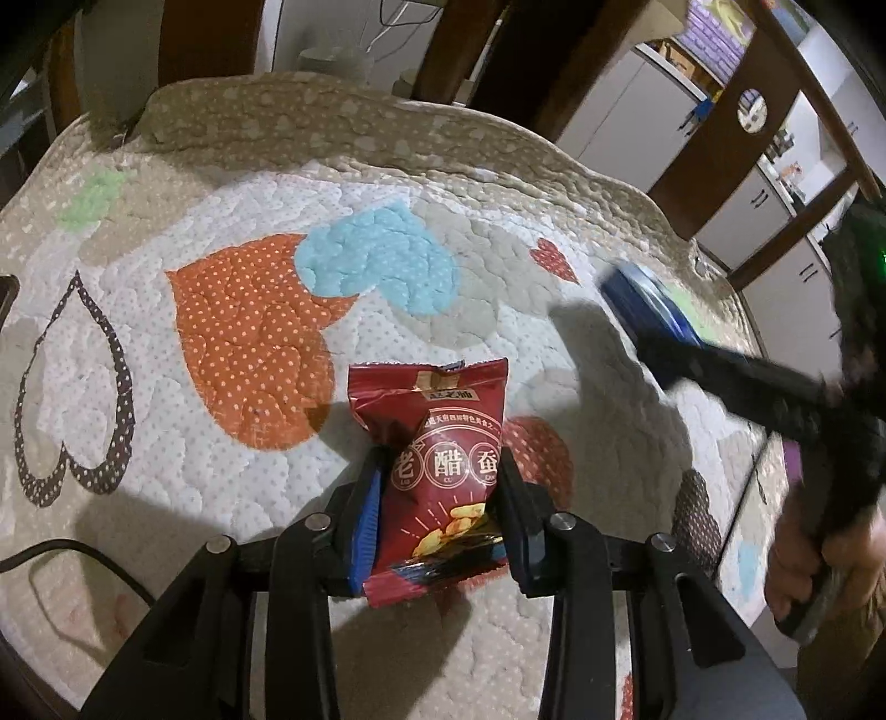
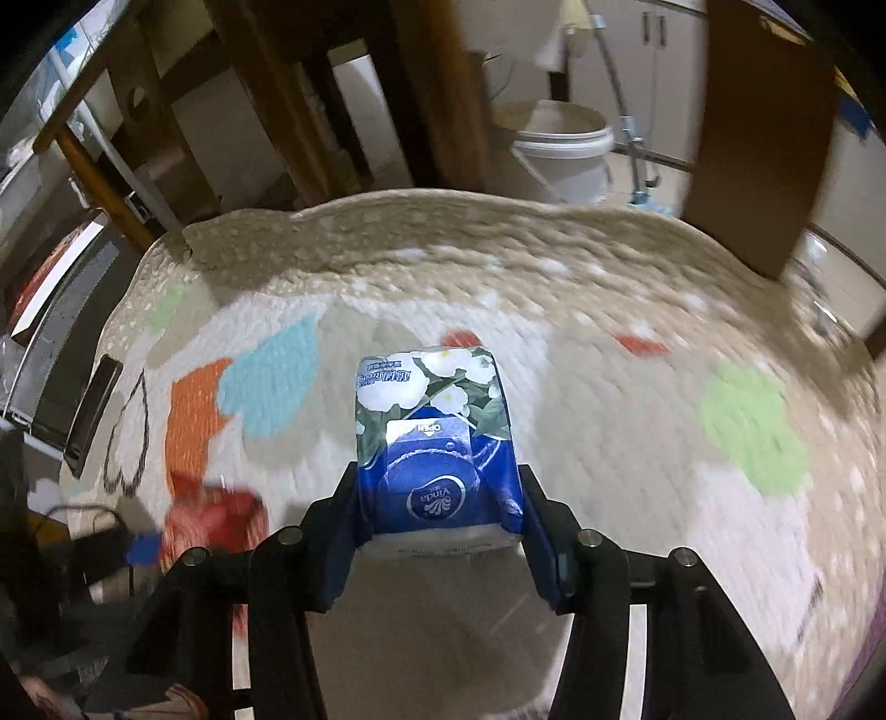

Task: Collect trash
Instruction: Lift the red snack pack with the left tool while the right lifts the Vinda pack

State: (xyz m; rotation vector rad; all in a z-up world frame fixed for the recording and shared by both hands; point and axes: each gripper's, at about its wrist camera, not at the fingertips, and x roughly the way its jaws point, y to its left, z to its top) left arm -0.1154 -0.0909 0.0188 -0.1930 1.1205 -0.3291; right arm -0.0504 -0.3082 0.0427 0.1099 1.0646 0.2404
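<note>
My left gripper is shut on a red snack packet with Chinese lettering, held just above the quilted table cover. My right gripper is shut on a blue and white tissue pack with a flower print, held over the cover. In the left wrist view the right gripper shows blurred at the right with the blue pack. In the right wrist view the red packet shows blurred at the lower left.
The quilted cover has heart shapes in orange, blue and green. Dark wooden chair backs stand around the table. A white bucket stands on the floor beyond the far edge. A dark flat object lies at the cover's left edge.
</note>
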